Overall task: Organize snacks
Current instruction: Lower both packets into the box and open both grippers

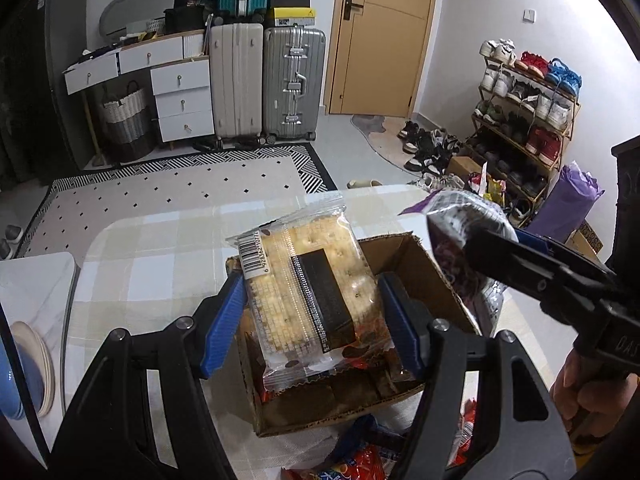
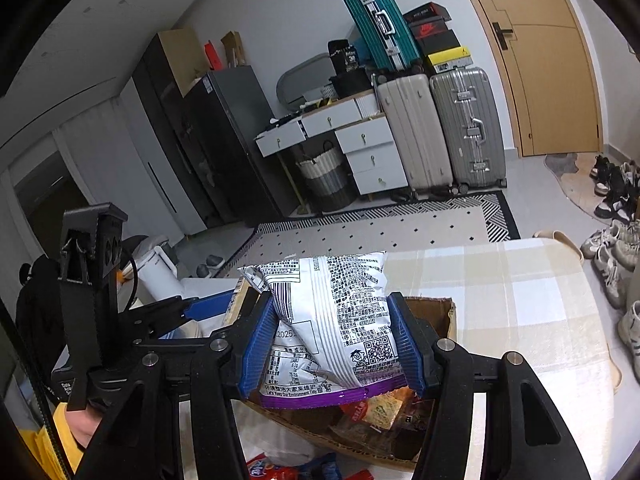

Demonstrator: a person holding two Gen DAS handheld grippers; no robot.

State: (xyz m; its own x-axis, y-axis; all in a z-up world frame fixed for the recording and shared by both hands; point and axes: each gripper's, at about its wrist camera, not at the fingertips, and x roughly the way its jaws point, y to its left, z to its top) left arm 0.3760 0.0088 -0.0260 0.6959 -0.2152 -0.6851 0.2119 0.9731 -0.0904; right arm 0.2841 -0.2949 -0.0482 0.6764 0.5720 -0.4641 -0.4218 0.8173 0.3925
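Note:
My left gripper [image 1: 312,320] is shut on a clear cracker pack [image 1: 308,292] with a barcode and a black label, held just above an open cardboard box [image 1: 416,256] on the checked table. My right gripper [image 2: 332,344] is shut on a white and purple snack bag [image 2: 332,312], held over the same box [image 2: 436,312], which holds several snack packs [image 2: 380,408]. In the left wrist view the right gripper [image 1: 472,252] and its bag [image 1: 460,216] hang at the box's right side. In the right wrist view the left gripper's blue finger [image 2: 204,308] shows at the left.
Loose red and blue snack packs [image 1: 360,460] lie on the table [image 1: 160,240] in front of the box. Stacked plates [image 1: 36,364] sit at the left. Suitcases [image 1: 264,84], a drawer unit, a shoe rack [image 1: 528,120] and a rug stand beyond the table.

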